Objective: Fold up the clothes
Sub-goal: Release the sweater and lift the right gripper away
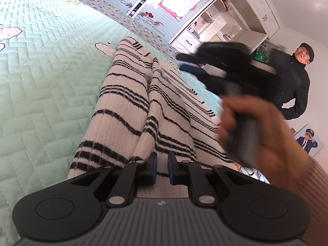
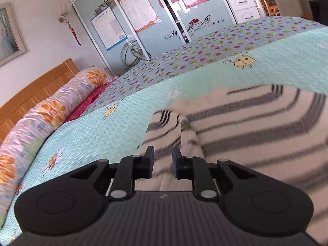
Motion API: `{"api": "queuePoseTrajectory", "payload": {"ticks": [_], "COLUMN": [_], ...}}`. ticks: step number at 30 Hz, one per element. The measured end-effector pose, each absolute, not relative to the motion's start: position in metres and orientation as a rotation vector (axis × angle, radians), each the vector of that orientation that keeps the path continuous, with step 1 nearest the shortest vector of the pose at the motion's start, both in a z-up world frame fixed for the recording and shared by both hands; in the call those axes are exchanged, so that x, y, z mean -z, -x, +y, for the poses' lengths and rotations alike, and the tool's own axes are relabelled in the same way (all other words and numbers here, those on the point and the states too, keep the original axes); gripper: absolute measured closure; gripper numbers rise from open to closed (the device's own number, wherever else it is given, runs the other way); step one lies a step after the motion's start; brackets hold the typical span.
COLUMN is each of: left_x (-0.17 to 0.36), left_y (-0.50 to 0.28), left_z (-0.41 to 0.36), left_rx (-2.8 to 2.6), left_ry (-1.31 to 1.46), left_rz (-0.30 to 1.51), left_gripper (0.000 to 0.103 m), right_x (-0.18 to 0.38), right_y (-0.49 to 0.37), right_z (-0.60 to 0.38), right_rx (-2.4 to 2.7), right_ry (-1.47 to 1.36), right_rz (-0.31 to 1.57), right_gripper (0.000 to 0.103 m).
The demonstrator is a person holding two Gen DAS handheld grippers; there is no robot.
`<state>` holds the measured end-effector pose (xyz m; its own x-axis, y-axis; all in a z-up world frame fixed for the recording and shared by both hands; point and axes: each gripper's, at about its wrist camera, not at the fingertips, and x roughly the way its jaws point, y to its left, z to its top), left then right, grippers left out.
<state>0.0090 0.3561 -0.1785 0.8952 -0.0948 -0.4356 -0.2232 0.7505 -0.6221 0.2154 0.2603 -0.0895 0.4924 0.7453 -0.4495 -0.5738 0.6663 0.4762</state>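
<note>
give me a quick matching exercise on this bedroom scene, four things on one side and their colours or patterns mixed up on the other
Things:
1. sweater
2. quilt
3. headboard
4. rolled duvet

Colours or patterns:
A. plain orange-brown wood
B. pale with orange flowers
C. cream with black stripes
D. mint green, stitched in zigzags

Pairs: 1-C, 2-D, 3-A, 4-B
</note>
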Motion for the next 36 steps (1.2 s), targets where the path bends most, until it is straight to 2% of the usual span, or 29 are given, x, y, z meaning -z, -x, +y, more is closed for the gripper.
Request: {"api": "queuePoseTrajectory", "payload": {"ticks": [4,7,10,14,17,21,25,27,28,32,36], "left_x": [0.178,0.177,0.175,0.171,0.162,0.138,0.103,0.093,0.099,0.139,0.140], "left_y": [-0.010,-0.011,-0.013,-0.017,-0.021,-0.035,-0.028,-0.031,-0.037,-0.064,-0.063], "left_z": [0.354,0.352,0.346,0.338,0.322,0.292,0.277,0.268,0.268,0.277,0.267], "left_rx": [-0.084,-0.101,-0.125,-0.159,-0.214,-0.317,-0.256,-0.236,-0.248,-0.324,-0.342], "left_ry": [0.708,0.693,0.655,0.596,0.481,0.317,0.379,0.357,0.357,0.375,0.327], "left_rz": [0.474,0.487,0.503,0.523,0.553,0.651,0.614,0.593,0.631,0.830,0.825], "left_gripper": [0.090,0.093,0.095,0.096,0.095,0.096,0.089,0.074,0.062,0.062,0.058], "right_x": [0.140,0.146,0.131,0.118,0.116,0.121,0.126,0.133,0.136,0.155,0.183], "right_y": [-0.193,-0.185,-0.175,-0.133,-0.103,-0.089,-0.098,-0.108,-0.113,-0.133,-0.161], "right_z": [0.266,0.256,0.232,0.156,0.090,0.003,-0.080,-0.117,-0.130,-0.171,-0.176], "right_rx": [-0.781,-0.796,-0.778,-0.789,-0.758,-0.631,-0.445,-0.360,-0.315,-0.201,-0.185], "right_ry": [-0.099,-0.146,-0.307,-0.441,-0.506,-0.546,-0.677,-0.777,-0.803,-0.943,-1.079], "right_rz": [0.837,0.765,0.797,0.753,0.740,0.734,0.682,0.660,0.652,0.644,0.739], "right_gripper": [0.084,0.083,0.081,0.071,0.071,0.060,0.054,0.054,0.054,0.049,0.047]}}
